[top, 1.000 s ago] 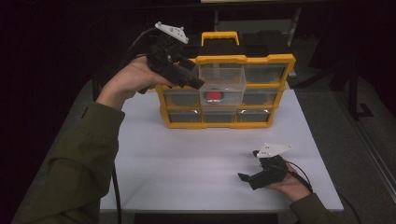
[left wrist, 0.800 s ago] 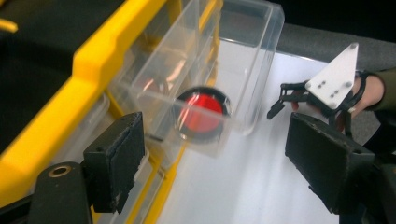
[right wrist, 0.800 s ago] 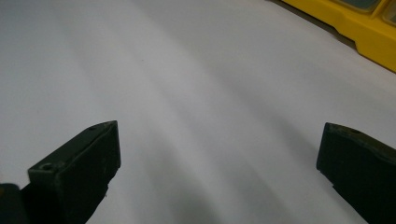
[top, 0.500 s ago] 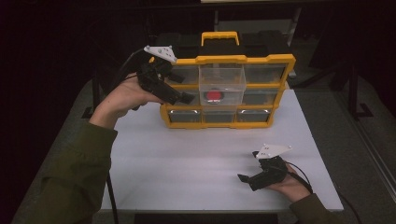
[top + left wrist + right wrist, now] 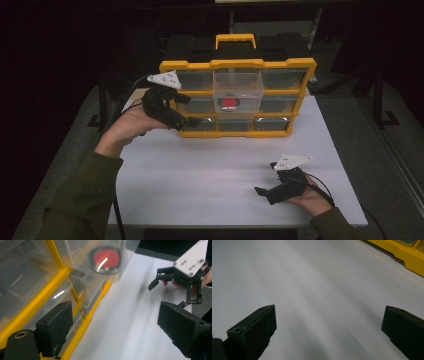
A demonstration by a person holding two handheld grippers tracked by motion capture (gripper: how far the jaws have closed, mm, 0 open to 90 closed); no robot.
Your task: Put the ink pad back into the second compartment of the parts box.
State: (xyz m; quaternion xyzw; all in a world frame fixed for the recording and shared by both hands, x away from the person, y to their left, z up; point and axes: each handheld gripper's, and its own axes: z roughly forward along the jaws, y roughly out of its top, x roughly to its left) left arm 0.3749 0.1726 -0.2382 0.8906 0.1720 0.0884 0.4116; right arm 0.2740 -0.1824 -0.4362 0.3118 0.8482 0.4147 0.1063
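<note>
Left tongs (image 5: pixel 192 120), just opening and empty, flank the organizer's (image 5: pixel 300 67) lower-left edge; right tongs (image 5: pixel 260 190) spread.

place: workshop | cue: yellow parts organizer (image 5: pixel 238 64) | white table (image 5: pixel 210 175)

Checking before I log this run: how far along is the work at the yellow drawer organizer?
Done: a red round disc lies in the pulled-out clear middle drawer of the yellow drawer organizer.
In hand: nothing; the left gripper, jaws just opening, sits by the lower-left drawers.
Left: likely pushing that drawer in; the right gripper rests open on the white table.
</note>
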